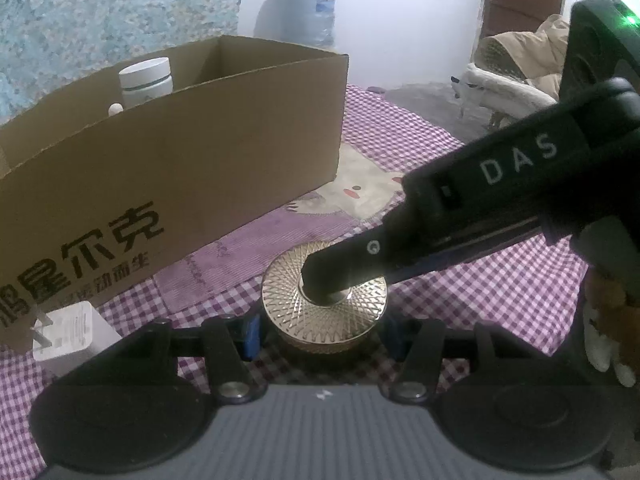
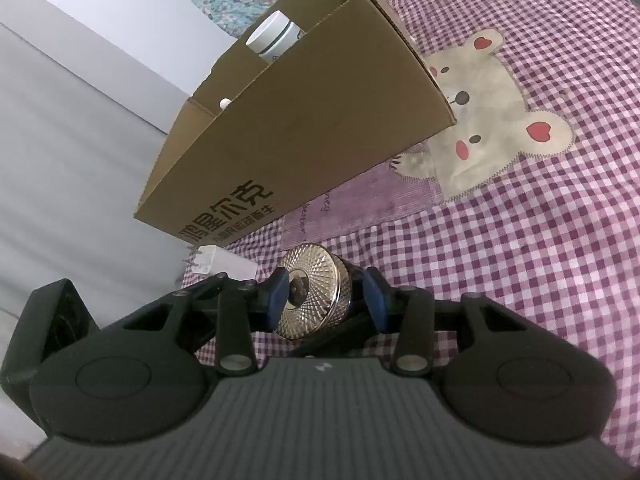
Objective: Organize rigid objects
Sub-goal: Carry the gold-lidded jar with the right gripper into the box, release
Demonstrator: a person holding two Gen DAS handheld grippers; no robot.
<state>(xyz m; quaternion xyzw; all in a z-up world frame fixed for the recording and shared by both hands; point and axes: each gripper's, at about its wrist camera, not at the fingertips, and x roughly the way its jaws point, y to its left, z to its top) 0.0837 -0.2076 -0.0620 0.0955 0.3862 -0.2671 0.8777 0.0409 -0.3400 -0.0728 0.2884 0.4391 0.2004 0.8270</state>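
A round jar with a gold patterned lid (image 1: 352, 304) (image 2: 316, 280) is over the purple checked bedspread (image 1: 480, 304). My left gripper (image 1: 322, 334) has its blue pads against the lid's left and right sides. My right gripper (image 2: 326, 300) holds the same jar the other way: one pad lies on the middle of the lid, the other at the jar's base. In the left wrist view, one of the right gripper's fingers (image 1: 360, 256) reaches in from the right onto the lid. The jar's underside is hidden.
An open cardboard box (image 1: 192, 152) (image 2: 304, 120) stands just behind the jar, with a white bottle (image 1: 146, 80) (image 2: 274, 38) inside. A white charger plug (image 1: 72, 336) (image 2: 218, 266) lies by the box's near corner. A plush toy (image 1: 608, 320) sits at the right edge.
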